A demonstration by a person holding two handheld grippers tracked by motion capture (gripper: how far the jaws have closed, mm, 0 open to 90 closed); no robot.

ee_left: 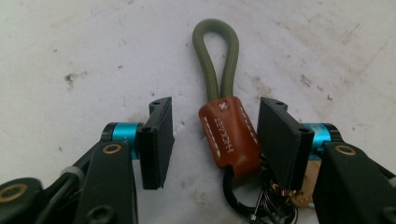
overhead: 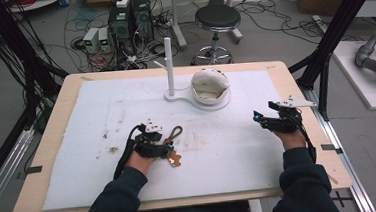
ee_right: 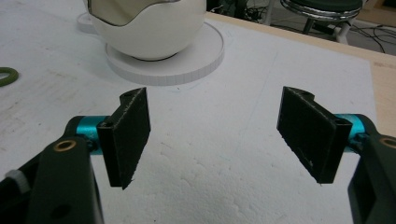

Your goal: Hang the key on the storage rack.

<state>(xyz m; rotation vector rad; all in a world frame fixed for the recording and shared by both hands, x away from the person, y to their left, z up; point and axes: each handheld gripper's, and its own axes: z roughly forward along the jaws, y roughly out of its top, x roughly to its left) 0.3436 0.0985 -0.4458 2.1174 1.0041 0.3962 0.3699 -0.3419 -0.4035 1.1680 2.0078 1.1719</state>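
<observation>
A keychain lies on the white foam mat: an olive cord loop (ee_left: 216,56) joined to a brown leather tab (ee_left: 230,135), with a black ring and metal keys (ee_left: 273,196) below. In the high view the keychain (overhead: 173,137) sits left of centre. My left gripper (ee_left: 215,142) is open, its jaws on either side of the leather tab; the right pad (ee_left: 279,140) is close to the tab. From above, the left gripper (overhead: 150,138) rests at the keychain. My right gripper (ee_right: 217,135) is open with nothing between its jaws, over bare mat at the right (overhead: 264,119).
A white stand (overhead: 169,67) with an upright post and side peg rises at the back centre, with a white egg-shaped bowl (overhead: 209,84) on its round base (ee_right: 187,63). The mat (overhead: 79,158) covers a wooden table (overhead: 56,110). Stool, cables and computers lie beyond.
</observation>
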